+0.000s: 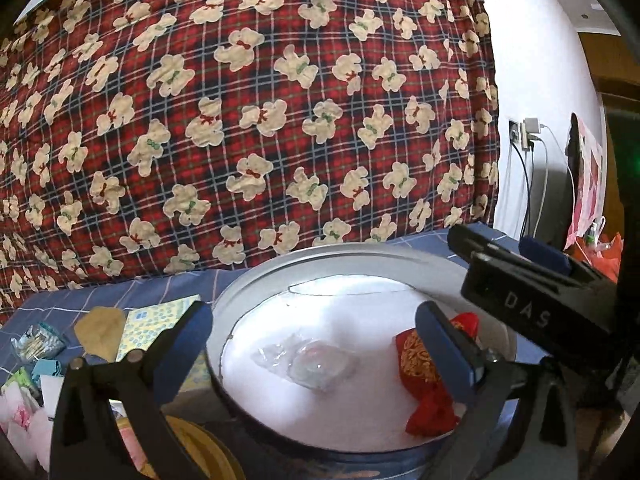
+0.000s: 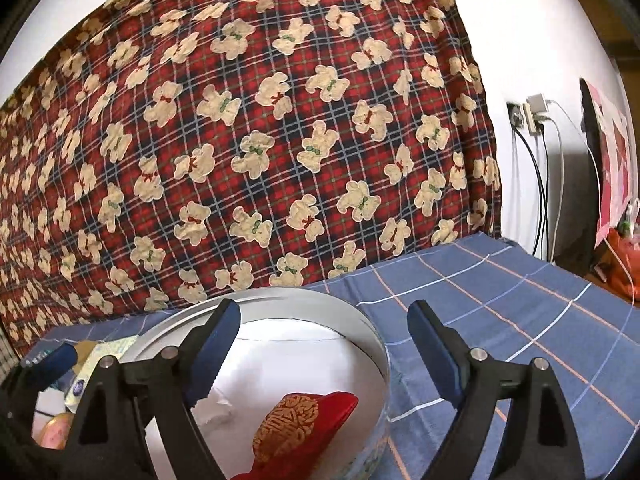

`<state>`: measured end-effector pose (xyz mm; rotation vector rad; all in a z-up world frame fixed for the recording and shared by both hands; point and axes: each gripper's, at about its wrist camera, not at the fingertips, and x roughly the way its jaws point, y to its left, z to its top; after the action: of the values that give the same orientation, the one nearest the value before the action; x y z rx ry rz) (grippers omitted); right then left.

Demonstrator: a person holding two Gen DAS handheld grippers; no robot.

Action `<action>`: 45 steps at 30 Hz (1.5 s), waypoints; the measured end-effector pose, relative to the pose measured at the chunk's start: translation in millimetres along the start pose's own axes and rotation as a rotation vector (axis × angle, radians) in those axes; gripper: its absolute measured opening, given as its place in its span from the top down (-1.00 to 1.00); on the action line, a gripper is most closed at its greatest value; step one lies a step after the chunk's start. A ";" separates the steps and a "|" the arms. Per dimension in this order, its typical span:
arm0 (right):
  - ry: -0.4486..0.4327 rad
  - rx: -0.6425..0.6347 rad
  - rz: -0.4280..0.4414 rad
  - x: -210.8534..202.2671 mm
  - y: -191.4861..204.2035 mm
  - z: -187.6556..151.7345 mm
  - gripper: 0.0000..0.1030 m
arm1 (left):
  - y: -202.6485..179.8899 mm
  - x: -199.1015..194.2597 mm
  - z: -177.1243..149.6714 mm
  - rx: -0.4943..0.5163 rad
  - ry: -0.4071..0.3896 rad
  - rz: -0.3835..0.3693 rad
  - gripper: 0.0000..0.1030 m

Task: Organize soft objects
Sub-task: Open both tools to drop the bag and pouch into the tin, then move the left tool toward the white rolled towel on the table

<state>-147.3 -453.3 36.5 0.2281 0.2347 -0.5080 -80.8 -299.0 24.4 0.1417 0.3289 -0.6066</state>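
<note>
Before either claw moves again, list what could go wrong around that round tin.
1. The left claw straddles the round tin's near rim; pulling back low could tip it off the soft blue checked sheet.
2. The right claw spans the tin's right wall, so closing may clamp the rim rather than the red pouch.
3. The clear wrapped item is hard to see against the white lining and could get crushed.
</note>
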 end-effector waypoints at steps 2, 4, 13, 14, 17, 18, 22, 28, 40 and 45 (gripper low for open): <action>-0.011 -0.021 -0.002 -0.7 3.8 -0.9 -0.69 | 0.4 -3.5 -1.2 0.004 -0.004 -0.002 -0.99; -0.041 -0.044 -0.006 -3.9 8.0 -1.8 -0.69 | 1.8 -9.8 -1.7 0.015 -0.025 0.008 -0.99; -0.178 -0.073 -0.014 -20.1 17.9 -3.5 -0.69 | 20.0 -35.3 -11.9 0.013 -0.065 0.057 -0.99; -0.179 -0.075 -0.017 -20.2 18.5 -3.4 -0.69 | 21.2 -37.8 -13.0 0.014 -0.071 0.062 -0.99; -0.194 -0.063 -0.018 -24.6 17.9 -4.0 -0.69 | 23.9 -47.0 -16.0 0.040 -0.105 0.090 -0.99; -0.198 -0.059 -0.017 -26.4 17.9 -4.5 -0.69 | 24.7 -48.8 -17.0 0.049 -0.108 0.100 -0.99; -0.203 -0.076 -0.011 -30.2 23.7 -6.5 -0.69 | 31.8 -55.1 -21.5 0.059 -0.099 0.109 -0.99; -0.230 -0.119 0.007 -39.6 37.3 -10.2 -0.69 | 52.6 -63.6 -28.6 0.040 -0.078 0.140 -0.99; -0.227 -0.118 0.054 -62.2 53.2 -21.3 -0.70 | 111.3 -80.2 -42.8 -0.078 -0.040 0.183 -0.99; -0.237 -0.163 0.065 -69.0 67.7 -25.2 -0.70 | 135.1 -86.2 -47.8 -0.108 -0.025 0.213 -0.99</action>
<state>-175.9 -357.7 42.4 0.0160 0.0364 -0.4442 -81.4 -132.1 13.9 0.0636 0.3169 -0.3784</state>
